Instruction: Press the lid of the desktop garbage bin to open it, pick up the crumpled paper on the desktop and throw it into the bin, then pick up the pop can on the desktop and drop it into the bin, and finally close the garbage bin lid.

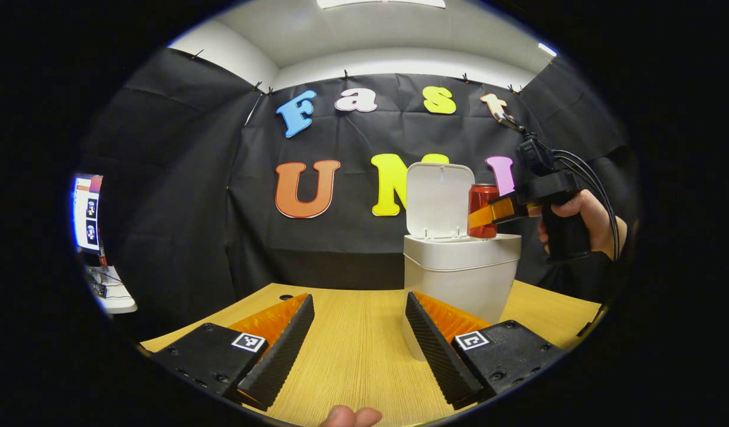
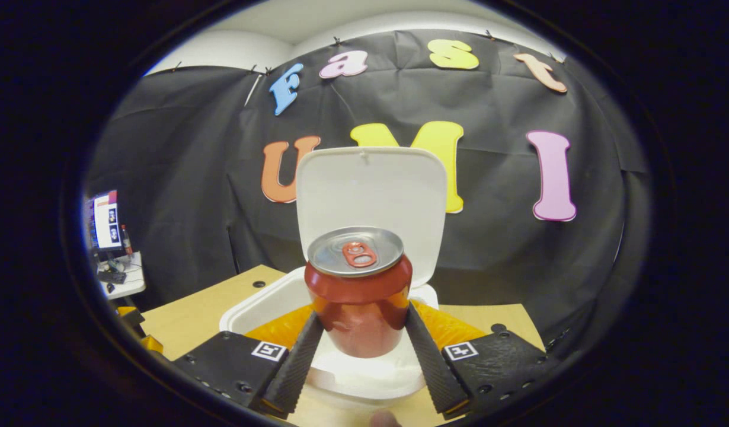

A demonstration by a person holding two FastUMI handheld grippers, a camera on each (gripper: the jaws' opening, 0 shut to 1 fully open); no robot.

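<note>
Right gripper (image 2: 360, 350) of mine is clamped on the pop can (image 2: 358, 296), both fingers squeezing its sides, holding it upright over the open mouth of the garbage bin (image 2: 264, 302) with the lid (image 2: 370, 196) standing up at 12 o'clock behind it. Left gripper (image 1: 360, 347) is spread wide with nothing in it, low over the wooden desktop (image 1: 352, 350), with the bin at about 1 o'clock from it.

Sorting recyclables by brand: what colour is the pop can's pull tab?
Red, on a silver top; the pop can shows best in the right gripper view.
</note>
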